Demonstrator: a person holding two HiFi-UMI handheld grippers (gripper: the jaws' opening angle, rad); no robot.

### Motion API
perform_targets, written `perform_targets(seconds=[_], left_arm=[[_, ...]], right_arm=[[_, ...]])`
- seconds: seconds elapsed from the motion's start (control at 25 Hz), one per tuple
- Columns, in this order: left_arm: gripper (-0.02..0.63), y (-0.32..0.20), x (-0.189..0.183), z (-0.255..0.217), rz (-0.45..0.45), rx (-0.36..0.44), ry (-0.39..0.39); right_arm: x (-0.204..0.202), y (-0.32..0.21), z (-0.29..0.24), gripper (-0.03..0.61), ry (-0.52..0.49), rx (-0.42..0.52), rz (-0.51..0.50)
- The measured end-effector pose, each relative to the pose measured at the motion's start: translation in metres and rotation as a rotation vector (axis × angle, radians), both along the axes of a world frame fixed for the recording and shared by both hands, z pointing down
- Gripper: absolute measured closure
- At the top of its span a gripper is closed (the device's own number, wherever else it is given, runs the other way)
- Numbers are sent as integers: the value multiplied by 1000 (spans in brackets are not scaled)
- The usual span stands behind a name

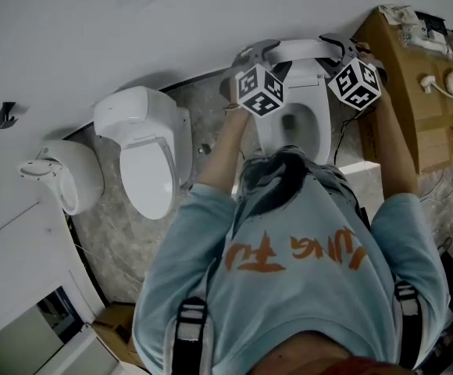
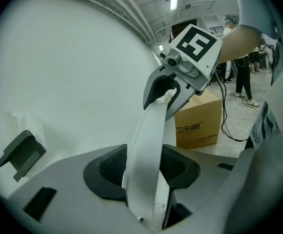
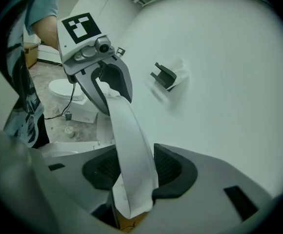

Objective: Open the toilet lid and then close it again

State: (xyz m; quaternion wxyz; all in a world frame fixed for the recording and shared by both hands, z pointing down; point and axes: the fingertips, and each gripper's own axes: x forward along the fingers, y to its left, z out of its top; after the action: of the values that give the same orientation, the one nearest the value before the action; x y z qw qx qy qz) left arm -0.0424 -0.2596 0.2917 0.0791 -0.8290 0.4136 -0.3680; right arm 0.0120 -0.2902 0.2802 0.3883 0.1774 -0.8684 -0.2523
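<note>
The white toilet (image 1: 317, 125) stands against the wall, its bowl open below. Its lid (image 1: 298, 50) is raised near the wall, seen edge-on as a white band. My left gripper (image 1: 250, 57) grips the lid's left side and my right gripper (image 1: 344, 53) its right side. In the left gripper view the lid's edge (image 2: 146, 145) runs up between the jaws of my left gripper (image 2: 144, 179) to the right gripper (image 2: 163, 94) at its far end. In the right gripper view the lid (image 3: 129, 140) fills the jaws of my right gripper (image 3: 134, 174), with the left gripper (image 3: 110, 89) beyond.
A second toilet (image 1: 152, 155) with its lid down stands to the left, with a white wall fixture (image 1: 66, 174) further left. A cardboard box (image 1: 418, 92) with small items sits on the right. A dark bracket (image 3: 165, 75) hangs on the wall. People (image 2: 244, 77) stand in the background.
</note>
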Motion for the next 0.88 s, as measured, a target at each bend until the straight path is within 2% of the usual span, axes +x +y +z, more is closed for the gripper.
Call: perform_targets(seconds=[0.28, 0.52, 0.88], left_arm=[[402, 59, 29, 23, 24, -25, -41], [380, 110, 47, 40, 14, -13, 5], [365, 183, 73, 82, -7, -110, -86]], right_arm=[[28, 62, 28, 380, 101, -6, -71], [44, 115, 53, 379, 174, -29, -135], [68, 192, 100, 373, 236, -84, -234]])
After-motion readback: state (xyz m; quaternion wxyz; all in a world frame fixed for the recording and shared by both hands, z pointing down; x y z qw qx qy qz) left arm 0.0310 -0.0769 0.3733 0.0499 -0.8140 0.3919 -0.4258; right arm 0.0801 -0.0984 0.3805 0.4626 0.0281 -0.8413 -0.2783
